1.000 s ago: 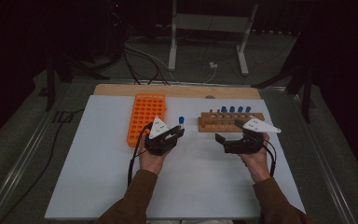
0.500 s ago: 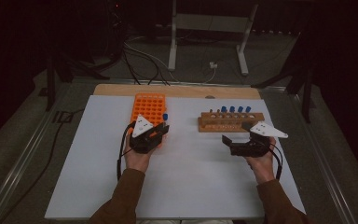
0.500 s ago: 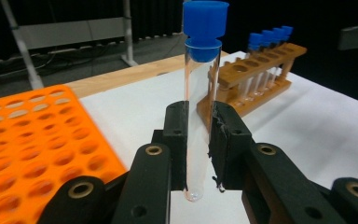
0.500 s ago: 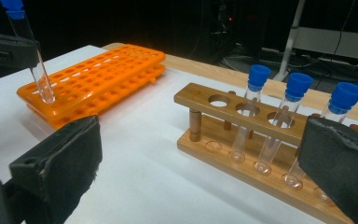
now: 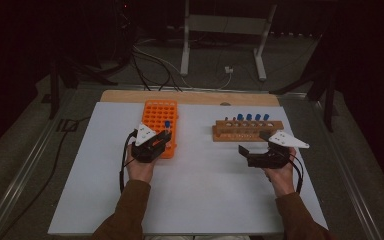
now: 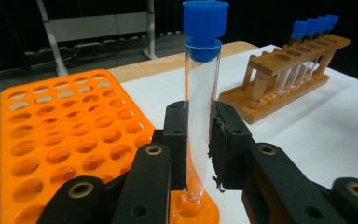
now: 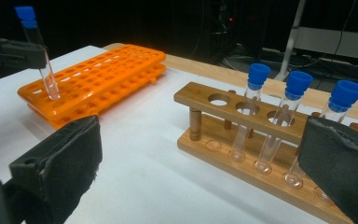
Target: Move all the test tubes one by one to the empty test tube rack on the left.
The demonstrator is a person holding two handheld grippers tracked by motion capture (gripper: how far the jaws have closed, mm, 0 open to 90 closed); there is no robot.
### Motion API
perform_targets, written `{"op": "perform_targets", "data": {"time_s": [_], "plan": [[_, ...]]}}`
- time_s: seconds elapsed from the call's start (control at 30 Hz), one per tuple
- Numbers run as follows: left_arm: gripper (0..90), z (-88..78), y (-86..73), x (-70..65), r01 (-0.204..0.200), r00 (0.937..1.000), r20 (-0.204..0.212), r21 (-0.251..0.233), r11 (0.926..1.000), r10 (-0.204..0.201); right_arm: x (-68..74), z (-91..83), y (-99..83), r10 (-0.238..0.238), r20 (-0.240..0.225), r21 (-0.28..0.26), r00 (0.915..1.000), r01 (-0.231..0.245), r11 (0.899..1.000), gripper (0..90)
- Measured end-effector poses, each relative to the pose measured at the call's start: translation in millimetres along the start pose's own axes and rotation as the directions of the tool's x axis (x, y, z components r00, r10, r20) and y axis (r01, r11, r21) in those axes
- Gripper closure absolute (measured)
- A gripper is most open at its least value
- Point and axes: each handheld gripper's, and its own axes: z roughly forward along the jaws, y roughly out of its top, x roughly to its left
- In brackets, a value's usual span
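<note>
The tube, clear with a blue cap, stands upright in the left claw, whose pads clamp its lower half; its rounded bottom sits at a hole in the near corner of the orange rack. It looks about to be seated there. If the tip meets the rim between holes instead, a push down could tilt the glass in the pads or shove the light rack across the counter (nothing pins it). The right claw waits wide and empty near the wooden rack, where four capped tubes remain.
</note>
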Motion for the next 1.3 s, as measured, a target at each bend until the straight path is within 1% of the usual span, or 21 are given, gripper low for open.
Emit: {"op": "perform_targets", "data": {"time_s": [0.1,0.13,0.17,0.37,0.43,0.5,0.63,0.73,0.83,0.9,0.97,1.07,1.3], "plan": [[78.3,4.4,-3.8,0.5,-0.002,1.0000,-0.004,0.015,0.9999,0.002,0.1,-0.1,-0.1,-0.001,-0.002,0.000,1.0000,0.001,1.000,0.0],[78.3,5.9,-5.5,0.3,-0.001,1.0000,-0.006,0.023,0.9997,0.001,0.2,-0.2,-0.2,-0.001,-0.004,0.000,1.0000,0.001,1.000,0.0],[78.3,8.9,-9.0,0.5,-0.008,0.9999,-0.012,0.041,0.9991,0.008,0.4,-0.3,-0.3,-0.001,-0.005,0.000,1.0000,0.001,1.000,0.0],[78.3,13.3,-17.3,1.4,-0.003,0.9999,-0.015,0.067,0.9978,0.004,0.7,-0.2,-0.7,-0.004,-0.010,0.001,0.9999,0.004,1.000,0.0],[78.3,14.7,-20.8,0.6,-0.011,0.9997,-0.019,0.082,0.9965,0.013,0.8,0.1,-1.1,-0.003,-0.011,0.004,0.9999,0.003,1.000,0.0],[78.3,15.3,-23.2,0.3,-0.015,0.9996,-0.021,0.092,0.9957,0.017,0.9,0.4,-1.4,-0.005,-0.012,0.004,0.9999,0.005,1.000,0.0],[78.3,15.2,-27.0,-0.1,-0.009,0.9998,-0.018,0.093,0.9956,0.011,1.1,0.9,-1.9,-0.006,-0.015,0.005,0.9999,0.006,1.000,0.0],[78.4,15.6,-27.8,-2.1,-0.023,0.9994,-0.023,0.106,0.9941,0.026,1.5,1.3,-2.4,-0.005,-0.017,0.008,0.9998,0.005,1.000,0.0],[78.4,15.8,-28.3,-3.9,-0.049,0.9982,-0.027,0.129,0.9905,0.053,1.9,1.6,-2.4,-0.010,-0.018,0.009,0.9998,0.010,1.000,0.0],[78.3,17.0,-31.4,-4.4,-0.057,0.9975,-0.032,0.153,0.9866,0.062,2.0,1.5,-2.4,-0.010,-0.018,0.007,0.9998,0.010,1.000,0.0],[78.3,15.7,-33.9,-4.0,-0.049,0.9981,-0.029,0.142,0.9887,0.054,1.9,1.1,-2.3,-0.009,-0.018,0.007,0.9998,0.009,1.000,0.0],[78.2,15.6,-33.3,-4.7,-0.053,0.9977,-0.033,0.147,0.9877,0.058,1.2,1.3,-2.6,-0.007,-0.017,0.009,0.9998,0.007,1.000,0.0],[77.6,15.5,-33.0,-4.7,-0.042,0.9983,-0.032,0.149,0.9880,0.048,1.0,1.8,-3.0,-0.007,-0.017,0.009,0.9998,0.008,1.000,0.0]]}}
